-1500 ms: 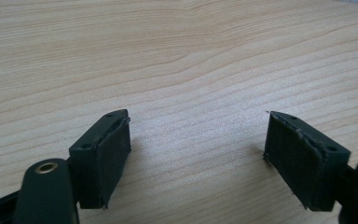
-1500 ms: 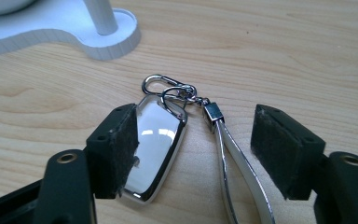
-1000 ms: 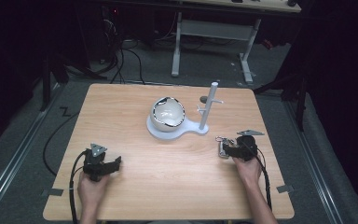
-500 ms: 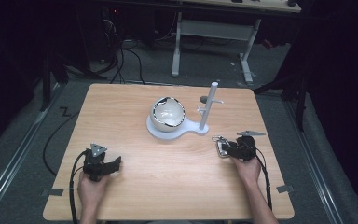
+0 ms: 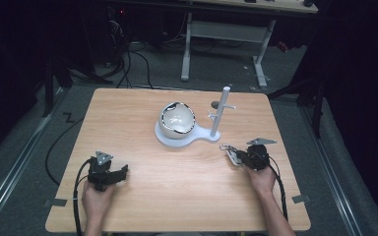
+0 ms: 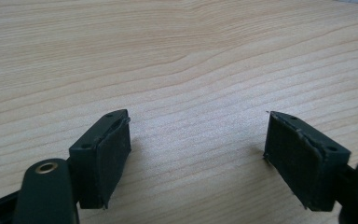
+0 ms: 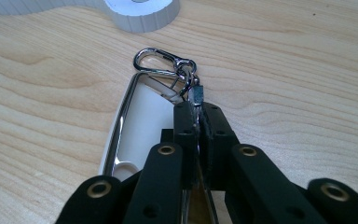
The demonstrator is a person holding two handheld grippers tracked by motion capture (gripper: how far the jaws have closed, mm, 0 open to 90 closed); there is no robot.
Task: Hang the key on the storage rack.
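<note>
A white key fob (image 7: 142, 121) with a chrome rim and a silver carabiner clip (image 7: 161, 60) lies on the wooden table (image 5: 187, 182) at the right. My right gripper (image 7: 197, 109) has just been closing. Its jaws now pinch the small dark link between fob and clip. In the high view the right gripper (image 5: 235, 155) sits at the fob (image 5: 229, 150), in front of the white stand. My left gripper (image 6: 198, 149) rests low over bare wood at the front left (image 5: 123, 171), open, with nothing between its pads.
A white bowl (image 5: 177, 119) with a dark chipped-looking rim sits on a flat white stand base (image 5: 197, 136) at mid-table. An upright white post with pegs (image 5: 224, 110) rises from that base. The base's rounded end (image 7: 140, 14) lies just beyond the clip.
The right gripper's jaws have closed onto the key fob's link. Both hands have stayed where they were, and the left gripper has not changed.
</note>
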